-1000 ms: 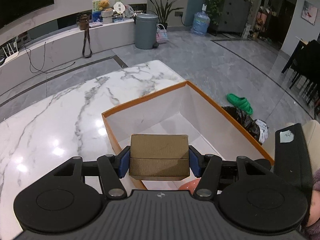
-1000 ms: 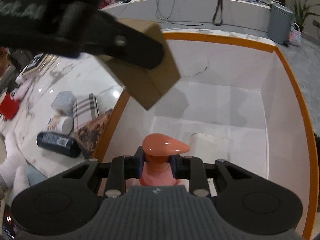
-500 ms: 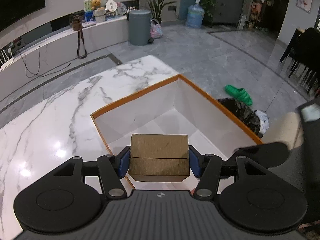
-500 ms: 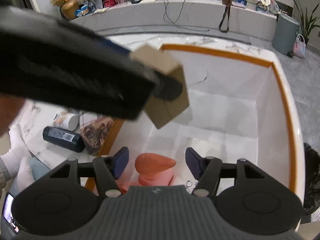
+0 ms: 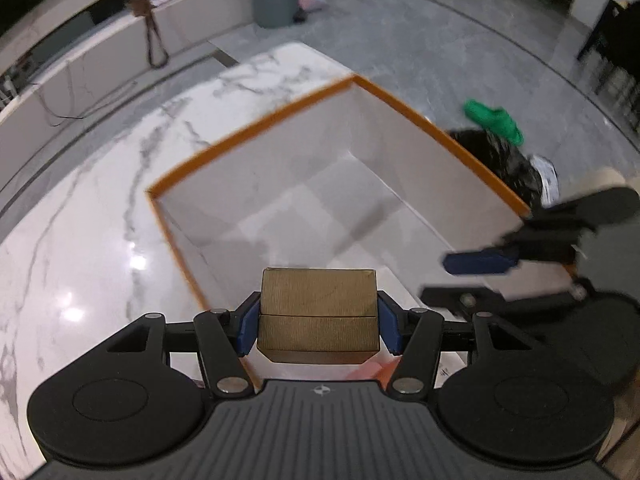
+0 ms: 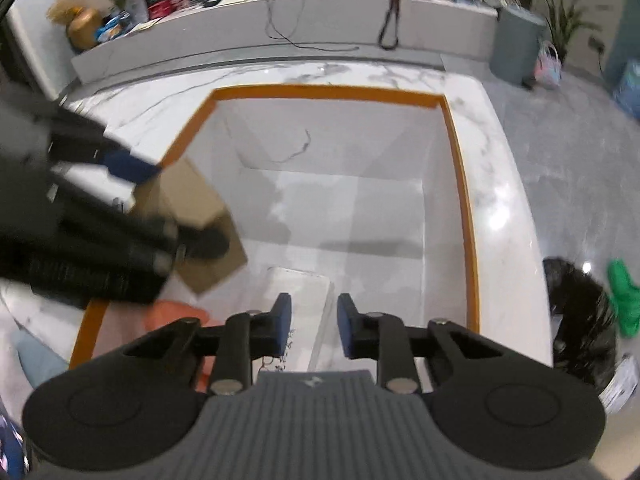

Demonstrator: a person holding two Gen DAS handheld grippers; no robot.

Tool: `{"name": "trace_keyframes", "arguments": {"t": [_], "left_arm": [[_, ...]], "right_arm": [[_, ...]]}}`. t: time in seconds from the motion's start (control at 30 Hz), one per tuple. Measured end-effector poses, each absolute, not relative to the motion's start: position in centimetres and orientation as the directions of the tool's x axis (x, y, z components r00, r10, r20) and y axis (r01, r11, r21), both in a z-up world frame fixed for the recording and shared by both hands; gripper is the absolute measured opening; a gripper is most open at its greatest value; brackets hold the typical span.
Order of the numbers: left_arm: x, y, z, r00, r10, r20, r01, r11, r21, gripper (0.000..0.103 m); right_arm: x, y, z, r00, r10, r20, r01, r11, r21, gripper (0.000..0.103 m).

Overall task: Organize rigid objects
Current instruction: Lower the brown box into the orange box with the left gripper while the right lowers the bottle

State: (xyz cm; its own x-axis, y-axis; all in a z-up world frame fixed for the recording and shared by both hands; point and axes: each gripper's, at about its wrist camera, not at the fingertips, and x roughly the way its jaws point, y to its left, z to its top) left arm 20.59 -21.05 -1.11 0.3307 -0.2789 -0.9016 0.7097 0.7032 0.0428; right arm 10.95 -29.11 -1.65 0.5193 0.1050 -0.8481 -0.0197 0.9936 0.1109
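We carry a small brown cardboard box in the left gripper, its blue pads pressed flat against the box's two opposite side faces, jaws set at about a middling width around it. The box hangs in the air over the near-left corner of the white bin with the orange rim, which sits at the far-right end of the marble bench. We judge the box light, stiff and dry, with a faint corrugated texture that should give the pads good friction; it looks hollow, so a hard squeeze could dent the walls, and the flat parallel sides are the sensible place to hold it. A seam across the front face suggests a lid or flap, best kept shut by gripping below and above it together, as now. The right gripper hovers above the bin's near side with nothing between its jaws; they have just been closing and stand narrow, a small gap showing between the pads. A coral-pink pump top lies low in the bin's near-left corner.
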Motion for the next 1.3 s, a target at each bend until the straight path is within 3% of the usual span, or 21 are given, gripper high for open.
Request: {"name": "trace_keyframes", "arguments": {"t": [0.07,0.23,0.43,0.6,0.87,1.1,1.3], "left_arm": [[20.6,-21.6,-1.6,0.326,-0.246,-0.913,0.711,0.7,0.065,0.067],[21.6,-22.1,-2.8,0.308,-0.159,-0.938,0.674,0.732,0.097,0.067],[21.6,-22.6,-3.9,0.233,-0.088,-0.968,0.75,0.65,0.122,0.067],[21.2,-22.8,-4.1,0.234,-0.073,-0.969,0.754,0.643,0.134,0.07],[21.0,-20.0,-1.1,0.266,-0.233,-0.935,0.732,0.68,0.038,0.073],[21.1,-16.7,2.0,0.364,-0.34,-0.867,0.641,0.767,-0.032,0.071],[21.5,-14.9,1.4,0.385,-0.314,-0.868,0.53,0.845,-0.071,0.054]], "right_arm": [[11.5,-29.4,-2.2,0.511,0.108,-0.853,0.003,0.992,0.127,0.013],[12.3,-29.8,-3.5,0.499,0.161,-0.852,0.005,0.982,0.188,0.013],[12.8,-30.8,-4.9,0.473,0.219,-0.853,0.053,0.96,0.275,0.013],[13.1,-30.5,-5.1,0.484,0.264,-0.835,0.059,0.941,0.332,0.014],[13.6,-30.5,-5.1,0.502,0.281,-0.818,0.087,0.924,0.372,0.014],[13.6,-30.2,-4.2,0.522,0.304,-0.797,0.085,0.911,0.403,0.025],[14.2,-28.5,-4.0,0.514,0.356,-0.78,0.049,0.896,0.441,0.038]]}}
